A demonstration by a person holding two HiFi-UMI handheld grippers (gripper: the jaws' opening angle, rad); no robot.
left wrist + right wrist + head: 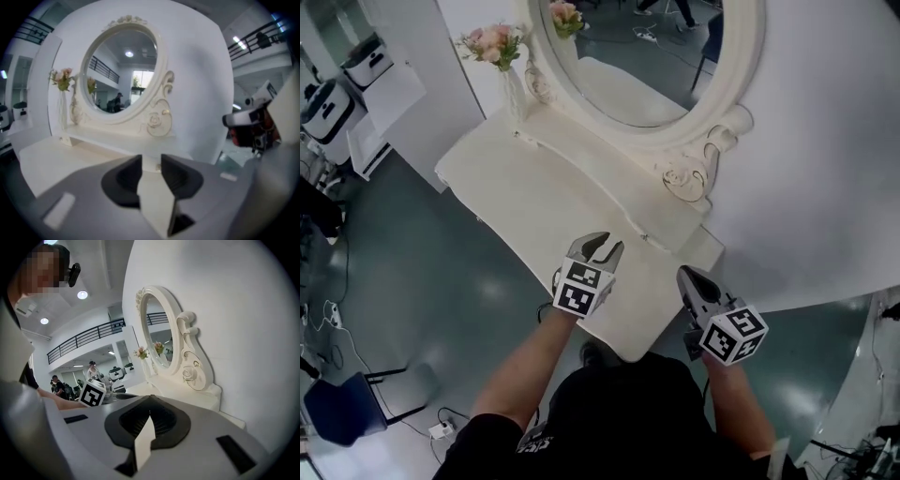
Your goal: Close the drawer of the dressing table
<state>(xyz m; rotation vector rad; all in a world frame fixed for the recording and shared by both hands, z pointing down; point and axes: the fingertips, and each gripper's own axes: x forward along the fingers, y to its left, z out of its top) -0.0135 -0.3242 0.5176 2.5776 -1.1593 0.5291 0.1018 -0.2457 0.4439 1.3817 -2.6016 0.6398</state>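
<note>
The cream dressing table (534,192) stands against a white wall, with an oval mirror (637,56) on it. From above I see only its top; no drawer front shows, and nothing juts past the front edge. My left gripper (600,246) hangs over the right part of the tabletop, open and empty. In the left gripper view its jaws (151,161) stand apart, facing the mirror (122,70). My right gripper (686,275) is shut on nothing near the table's right front corner. In the right gripper view its tips (150,397) meet, facing the mirror frame (187,352).
A vase of pink flowers (494,44) stands at the table's far left corner. White carts (337,94) stand at the left. A dark blue chair (337,408) and a cable with a socket strip (441,429) are on the grey-green floor.
</note>
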